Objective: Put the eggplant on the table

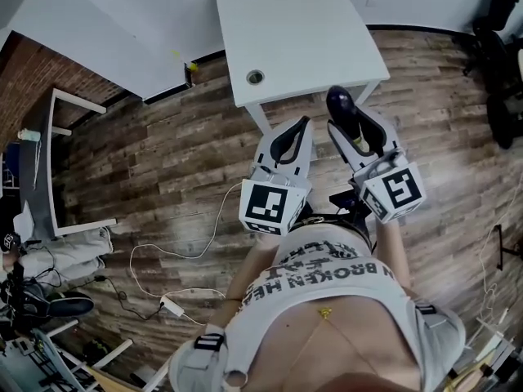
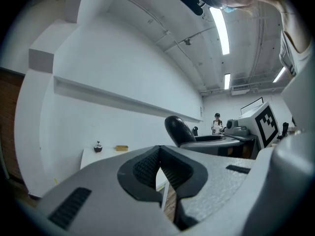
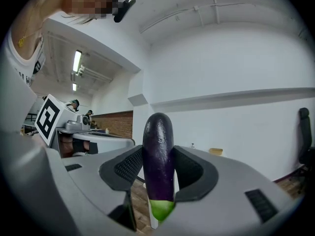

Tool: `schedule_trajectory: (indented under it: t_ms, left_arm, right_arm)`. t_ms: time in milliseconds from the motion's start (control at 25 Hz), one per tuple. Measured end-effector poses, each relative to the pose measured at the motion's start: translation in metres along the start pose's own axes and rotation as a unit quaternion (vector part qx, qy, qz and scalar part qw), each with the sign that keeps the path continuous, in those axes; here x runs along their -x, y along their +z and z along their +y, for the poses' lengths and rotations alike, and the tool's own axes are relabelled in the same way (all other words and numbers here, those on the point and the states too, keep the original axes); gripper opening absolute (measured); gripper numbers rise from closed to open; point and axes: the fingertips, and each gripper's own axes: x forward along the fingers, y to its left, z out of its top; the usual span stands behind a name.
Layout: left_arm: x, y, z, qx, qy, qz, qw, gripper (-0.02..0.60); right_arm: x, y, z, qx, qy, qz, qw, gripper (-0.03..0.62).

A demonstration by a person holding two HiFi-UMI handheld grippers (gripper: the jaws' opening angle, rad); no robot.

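A dark purple eggplant with a green stem end stands upright between the pads of my right gripper, which is shut on it. In the head view the eggplant sticks out of the right gripper, just short of the near edge of the white table. My left gripper is held beside it, its pads together with nothing between them. From the left gripper view the eggplant shows to the right, and the table lies ahead.
The table has a round cable hole; a small dark object and a yellow item sit near its far edge. A second white desk stands at the left. Cables lie on the wood floor, and office chairs stand at the right.
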Motion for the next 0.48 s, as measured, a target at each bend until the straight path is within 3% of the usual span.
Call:
schedule_trajectory:
  t_ms: [480]
  left_arm:
    - [-0.005,-0.004,0.051,0.006,-0.005,0.004,1.0000,0.006]
  right_arm:
    - [-0.047,-0.008,0.007,0.006,-0.008,0.016,1.000,0.198]
